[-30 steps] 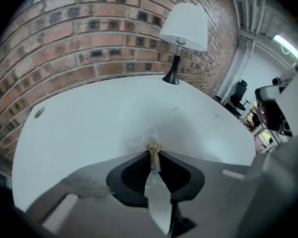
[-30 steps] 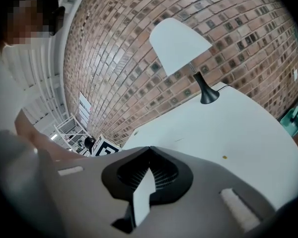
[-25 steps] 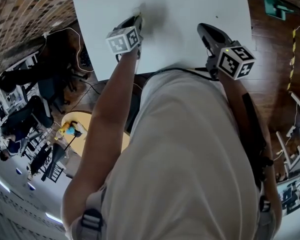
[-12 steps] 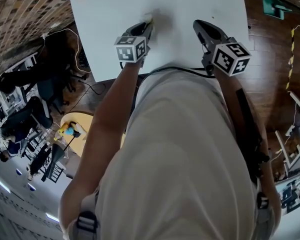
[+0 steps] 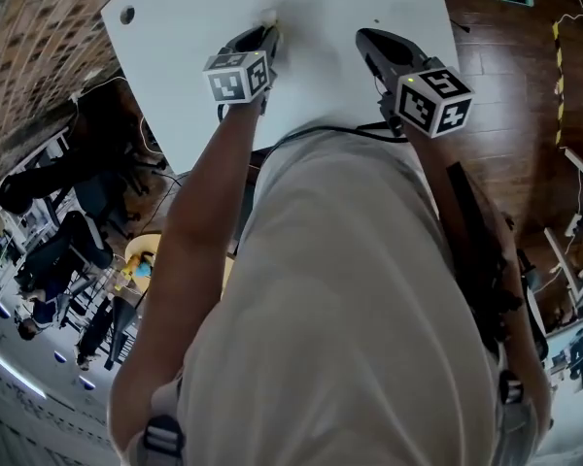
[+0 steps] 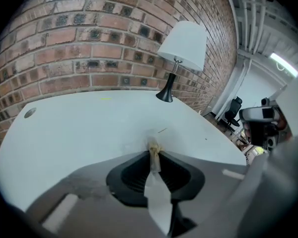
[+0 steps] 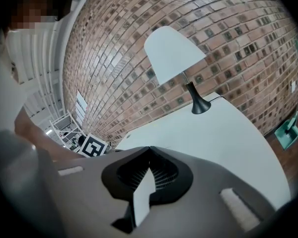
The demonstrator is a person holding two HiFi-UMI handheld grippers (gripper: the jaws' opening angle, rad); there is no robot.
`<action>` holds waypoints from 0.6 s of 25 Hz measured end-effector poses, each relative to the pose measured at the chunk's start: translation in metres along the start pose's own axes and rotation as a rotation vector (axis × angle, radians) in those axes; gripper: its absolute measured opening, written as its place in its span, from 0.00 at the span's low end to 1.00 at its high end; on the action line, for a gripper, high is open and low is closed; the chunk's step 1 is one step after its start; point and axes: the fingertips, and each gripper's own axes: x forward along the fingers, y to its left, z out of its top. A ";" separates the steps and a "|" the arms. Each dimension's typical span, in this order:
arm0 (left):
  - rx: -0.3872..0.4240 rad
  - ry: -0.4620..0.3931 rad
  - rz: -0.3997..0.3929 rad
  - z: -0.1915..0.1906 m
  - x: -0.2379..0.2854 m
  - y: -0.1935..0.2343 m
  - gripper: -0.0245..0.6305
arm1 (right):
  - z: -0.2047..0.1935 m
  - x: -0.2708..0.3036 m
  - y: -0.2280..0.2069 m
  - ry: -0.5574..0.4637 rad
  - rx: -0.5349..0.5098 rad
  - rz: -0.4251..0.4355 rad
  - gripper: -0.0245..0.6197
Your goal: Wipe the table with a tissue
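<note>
Head view shows the left gripper at upper centre, its jaws pinched on a crumpled tissue that touches the white table. Just to its right, the right gripper is over the table, jaws together with nothing between them.

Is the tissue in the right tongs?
No, the left tongs pinch the tissue; the right tongs are shut with nothing between them.

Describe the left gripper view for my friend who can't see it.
The left gripper pinches a crumpled tissue over a white table. A white-shaded lamp stands at the far edge, before a brick wall.
</note>
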 end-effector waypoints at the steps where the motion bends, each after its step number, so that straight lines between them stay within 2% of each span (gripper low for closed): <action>1: 0.006 0.004 0.007 0.004 0.004 0.000 0.13 | 0.001 -0.003 -0.001 0.002 -0.008 -0.002 0.05; 3: 0.010 0.011 0.032 0.011 0.012 0.003 0.13 | 0.003 -0.009 -0.003 0.003 -0.016 -0.002 0.05; 8: -0.081 -0.011 0.083 0.030 0.029 0.017 0.13 | -0.001 -0.024 -0.012 0.006 -0.011 -0.006 0.05; 13: -0.016 0.022 0.116 0.042 0.048 0.013 0.13 | 0.000 -0.039 -0.028 -0.002 0.011 -0.020 0.05; 15: -0.001 0.043 0.154 0.040 0.054 0.017 0.13 | -0.001 -0.046 -0.033 0.000 0.015 -0.019 0.05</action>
